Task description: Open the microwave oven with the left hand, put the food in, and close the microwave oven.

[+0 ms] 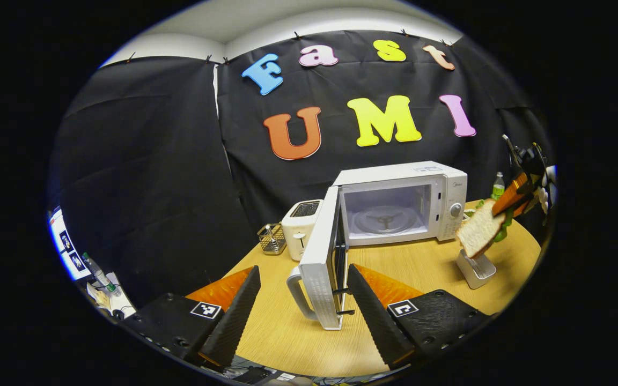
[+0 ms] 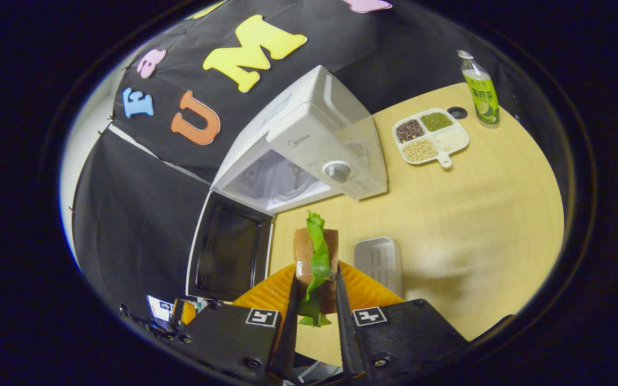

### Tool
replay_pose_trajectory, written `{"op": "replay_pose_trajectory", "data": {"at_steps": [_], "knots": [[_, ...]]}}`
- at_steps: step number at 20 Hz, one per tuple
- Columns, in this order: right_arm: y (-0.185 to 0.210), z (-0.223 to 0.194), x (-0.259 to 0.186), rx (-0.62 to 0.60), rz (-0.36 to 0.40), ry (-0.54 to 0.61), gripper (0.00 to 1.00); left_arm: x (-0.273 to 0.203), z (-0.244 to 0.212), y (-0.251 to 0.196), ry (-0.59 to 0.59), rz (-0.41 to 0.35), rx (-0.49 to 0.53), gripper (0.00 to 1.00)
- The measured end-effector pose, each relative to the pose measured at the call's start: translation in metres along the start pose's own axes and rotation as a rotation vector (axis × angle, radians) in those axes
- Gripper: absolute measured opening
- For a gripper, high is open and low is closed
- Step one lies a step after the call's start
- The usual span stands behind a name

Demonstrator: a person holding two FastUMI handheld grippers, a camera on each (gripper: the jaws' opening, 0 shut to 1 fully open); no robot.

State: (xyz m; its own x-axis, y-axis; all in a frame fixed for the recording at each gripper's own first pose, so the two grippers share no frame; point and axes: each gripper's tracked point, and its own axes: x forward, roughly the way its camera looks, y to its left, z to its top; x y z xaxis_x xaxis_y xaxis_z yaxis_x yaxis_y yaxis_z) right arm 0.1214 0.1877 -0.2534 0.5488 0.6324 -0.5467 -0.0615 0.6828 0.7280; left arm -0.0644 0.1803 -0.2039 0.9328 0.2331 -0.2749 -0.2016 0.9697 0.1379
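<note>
two hand-held grippers: the left hand-held gripper spread beside the white microwave oven's open door; the right hand-held gripper pinching a lettuce-and-bread sandwich above the wooden surface. risk: sandwich clipping the oven's frame, lettuce slipping.

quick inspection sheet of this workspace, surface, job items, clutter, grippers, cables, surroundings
surface: round wooden table, mostly bare in front of the microwave.
job's things: white microwave with its door swung open and the turntable in view; sandwich, bread with a green leaf, held up in the air to the right of the microwave.
clutter: toaster, wire basket, small white tray, divided dish of beans and grains, green bottle.
grippers: left gripper open, fingers either side of the door's edge and handle, not gripping; right gripper shut on the sandwich.
cables: nothing seen.
surroundings: black cloth wall behind the table.
</note>
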Motion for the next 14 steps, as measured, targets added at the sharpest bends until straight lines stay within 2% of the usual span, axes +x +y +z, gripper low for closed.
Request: {"op": "replay_pose_trajectory", "data": {"at_steps": [3,6,14], "knots": [[0.028,0.007,0.035,0.075,0.038,-0.101,0.37,0.0,-0.001,0.005,-0.006,-0.029,0.004,0.96],[0.05,0.013,0.075,0.2,0.095,-0.208,0.37,0.0,-0.001,0.013,-0.026,-0.051,0.024,0.96],[0.067,0.033,0.171,0.38,0.144,-0.493,0.37,0.016,-0.019,0.027,-0.016,-0.086,0.007,0.96]]}}
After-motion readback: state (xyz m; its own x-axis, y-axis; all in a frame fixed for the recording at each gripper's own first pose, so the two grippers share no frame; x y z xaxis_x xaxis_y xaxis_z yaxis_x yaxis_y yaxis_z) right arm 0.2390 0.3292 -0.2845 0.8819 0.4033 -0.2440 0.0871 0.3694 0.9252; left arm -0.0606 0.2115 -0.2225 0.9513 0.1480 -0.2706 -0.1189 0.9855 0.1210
